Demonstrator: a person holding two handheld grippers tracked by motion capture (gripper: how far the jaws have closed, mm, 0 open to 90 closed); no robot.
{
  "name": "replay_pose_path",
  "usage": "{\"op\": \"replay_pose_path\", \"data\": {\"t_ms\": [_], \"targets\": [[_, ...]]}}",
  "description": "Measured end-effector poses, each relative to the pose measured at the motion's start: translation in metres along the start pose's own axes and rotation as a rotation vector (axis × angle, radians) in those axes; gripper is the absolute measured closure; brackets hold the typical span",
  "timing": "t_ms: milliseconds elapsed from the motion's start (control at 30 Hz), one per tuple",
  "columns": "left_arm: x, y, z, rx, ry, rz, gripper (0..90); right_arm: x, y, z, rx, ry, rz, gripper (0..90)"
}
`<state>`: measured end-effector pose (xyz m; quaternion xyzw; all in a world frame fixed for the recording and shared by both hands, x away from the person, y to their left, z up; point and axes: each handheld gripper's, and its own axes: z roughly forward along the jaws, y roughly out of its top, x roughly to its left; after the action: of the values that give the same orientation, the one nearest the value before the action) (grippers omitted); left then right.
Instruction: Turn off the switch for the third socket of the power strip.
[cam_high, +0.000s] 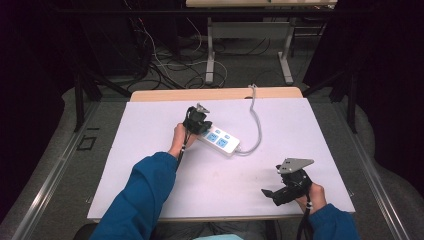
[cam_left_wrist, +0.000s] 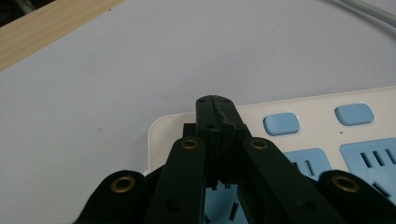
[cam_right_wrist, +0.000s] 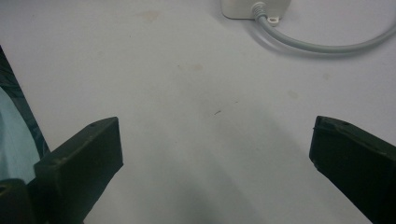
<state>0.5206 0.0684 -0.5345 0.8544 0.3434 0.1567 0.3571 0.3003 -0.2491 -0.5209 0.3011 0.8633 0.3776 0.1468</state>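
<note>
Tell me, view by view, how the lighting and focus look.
High view: surroundings dark, white table evenly lit. Left gripper view: left gripper slightly soft up close, power strip sharp. Right gripper view: soft shadow on the table between the right gripper jaws.

The near end of the power strip (cam_left_wrist: 327, 135) is being covered by the left gripper (cam_left_wrist: 215, 100); in the right gripper view, its body (cam_right_wrist: 254, 7) is being cut off by the top edge.

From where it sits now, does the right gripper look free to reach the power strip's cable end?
Probably yes. The right gripper rests open near the table's front edge, and bare white table lies between it and the power strip, whose grey cable curves off to one side.
</note>
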Motion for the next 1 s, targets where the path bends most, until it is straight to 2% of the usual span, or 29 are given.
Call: {"op": "replay_pose_path", "data": {"t_ms": [67,233,633,733,933,967,1000], "targets": [[-0.0002,0.0001,0.0001,0.0,0.0,0.001,90.0,-0.0009,0.0002,-0.0008,0.008,0.001,-0.011,2.0],[0.0003,-0.0002,0.0001,-0.002,-0.003,-0.002,90.0,0.0003,0.0,-0.0003,0.001,-0.003,0.002,2.0],[-0.0012,0.0002,0.0003,0.001,0.006,0.009,90.0,0.0002,0.0,-0.0005,0.001,-0.004,0.001,2.0],[-0.0011,0.0001,0.0003,0.0,0.004,0.006,90.0,-0.0008,0.0008,-0.0015,0.031,0.006,-0.007,2.0],[-0.0012,0.0002,0.0005,0.001,0.007,0.01,90.0,-0.0001,0.0001,-0.0003,0.008,0.004,0.001,2.0],[-0.0009,0.0003,0.0003,0.004,0.003,0.011,90.0,-0.001,0.0002,0.0002,0.0,-0.003,-0.014,2.0],[-0.001,0.0003,0.0004,0.003,0.004,0.011,90.0,-0.0006,0.0002,-0.0004,0.01,0.0,-0.005,2.0]]}}
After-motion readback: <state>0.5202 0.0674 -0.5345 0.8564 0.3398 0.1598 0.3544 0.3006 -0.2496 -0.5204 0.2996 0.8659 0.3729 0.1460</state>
